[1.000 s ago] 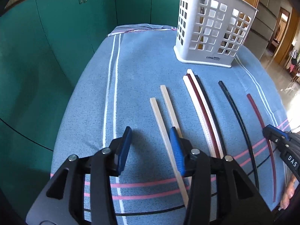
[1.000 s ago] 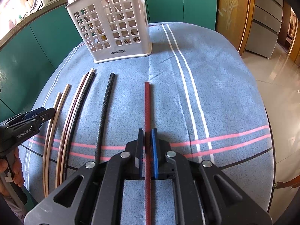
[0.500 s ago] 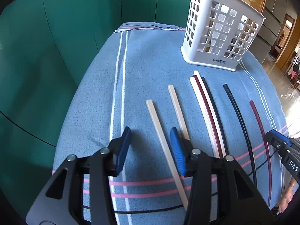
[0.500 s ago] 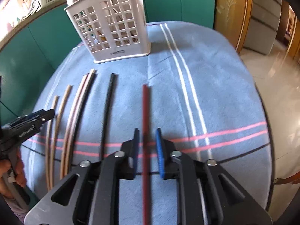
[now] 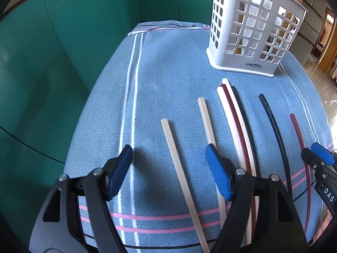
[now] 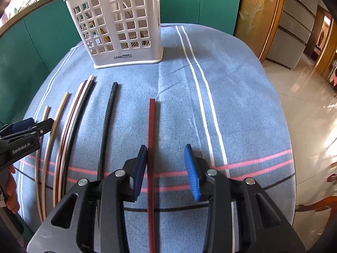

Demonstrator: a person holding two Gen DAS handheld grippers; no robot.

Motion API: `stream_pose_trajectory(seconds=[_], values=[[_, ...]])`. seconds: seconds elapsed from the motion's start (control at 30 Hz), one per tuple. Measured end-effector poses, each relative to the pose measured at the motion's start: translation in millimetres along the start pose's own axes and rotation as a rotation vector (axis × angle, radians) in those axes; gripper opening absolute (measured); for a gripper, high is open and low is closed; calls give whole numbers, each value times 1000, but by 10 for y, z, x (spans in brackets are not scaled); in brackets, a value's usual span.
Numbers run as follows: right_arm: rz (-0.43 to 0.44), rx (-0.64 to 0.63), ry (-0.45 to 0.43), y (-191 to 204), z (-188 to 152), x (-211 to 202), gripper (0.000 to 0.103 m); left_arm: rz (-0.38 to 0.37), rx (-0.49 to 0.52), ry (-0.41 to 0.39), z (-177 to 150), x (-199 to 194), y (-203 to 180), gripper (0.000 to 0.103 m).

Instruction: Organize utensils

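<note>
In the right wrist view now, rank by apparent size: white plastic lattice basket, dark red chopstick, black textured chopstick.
1. White plastic lattice basket, clearly largest.
2. Dark red chopstick and black textured chopstick: similar; the red one runs under the camera, so unranked.

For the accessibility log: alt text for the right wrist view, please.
The open right gripper hovers over a dark red chopstick lying between its blue fingers on a blue striped tablecloth. More chopsticks lie to the left, including a black one, below a white slotted utensil basket; the left gripper enters at the left edge.
</note>
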State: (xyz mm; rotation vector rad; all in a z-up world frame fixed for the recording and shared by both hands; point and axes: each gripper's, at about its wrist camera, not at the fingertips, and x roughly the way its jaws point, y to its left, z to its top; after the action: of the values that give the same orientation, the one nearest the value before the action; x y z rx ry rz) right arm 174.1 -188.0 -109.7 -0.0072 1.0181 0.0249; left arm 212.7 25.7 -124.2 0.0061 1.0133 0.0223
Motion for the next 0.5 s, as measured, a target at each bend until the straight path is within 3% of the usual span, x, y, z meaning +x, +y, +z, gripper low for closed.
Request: stream_pose_trajectory(seconds=[0.5], values=[[-12, 0, 16, -22, 170, 141, 46, -8, 9, 1, 11, 39, -22, 75]])
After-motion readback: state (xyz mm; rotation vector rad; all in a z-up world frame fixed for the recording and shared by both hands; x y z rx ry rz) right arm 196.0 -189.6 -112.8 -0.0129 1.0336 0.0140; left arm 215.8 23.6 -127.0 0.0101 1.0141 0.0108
